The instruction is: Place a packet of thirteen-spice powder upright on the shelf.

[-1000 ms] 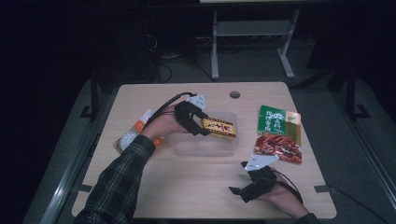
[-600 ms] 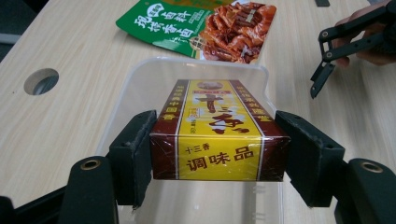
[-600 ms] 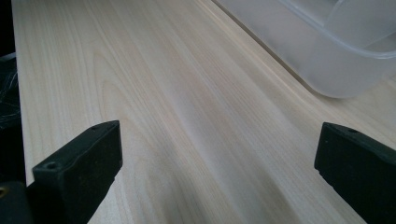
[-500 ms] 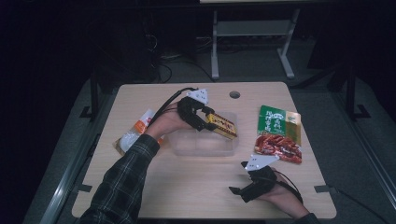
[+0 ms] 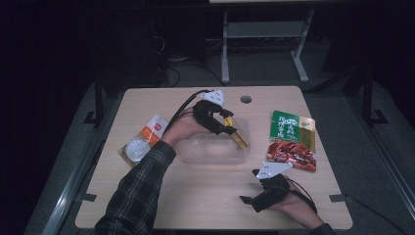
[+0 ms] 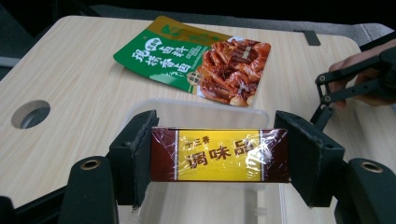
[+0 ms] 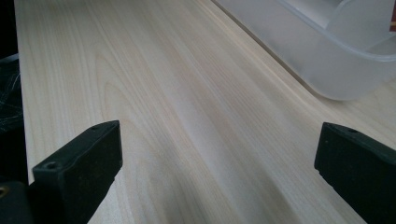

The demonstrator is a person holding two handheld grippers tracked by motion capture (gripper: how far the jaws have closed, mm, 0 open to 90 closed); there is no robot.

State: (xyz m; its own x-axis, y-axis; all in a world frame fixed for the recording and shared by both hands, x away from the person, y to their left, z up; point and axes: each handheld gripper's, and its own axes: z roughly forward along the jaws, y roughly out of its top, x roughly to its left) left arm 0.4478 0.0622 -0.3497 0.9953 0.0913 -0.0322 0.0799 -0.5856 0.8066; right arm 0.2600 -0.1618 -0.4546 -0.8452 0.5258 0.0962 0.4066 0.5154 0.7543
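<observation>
My left gripper is shut on a brown and yellow seasoning packet, which it grips by the two short ends. It holds the packet tilted over the right part of a clear plastic box in the middle of the table. The box rim shows just behind the packet in the left gripper view. My right gripper rests open near the front right of the table, with bare wood between its jaws. A corner of the box lies beyond it.
A green and red food pouch lies flat to the right of the box, also seen as the pouch in the left gripper view. An orange and white packet lies at the left. A round cable hole sits near the far edge.
The left gripper has carried the seasoning packet right and down, tilting it into the right part of the box. The right gripper has stayed in place.
</observation>
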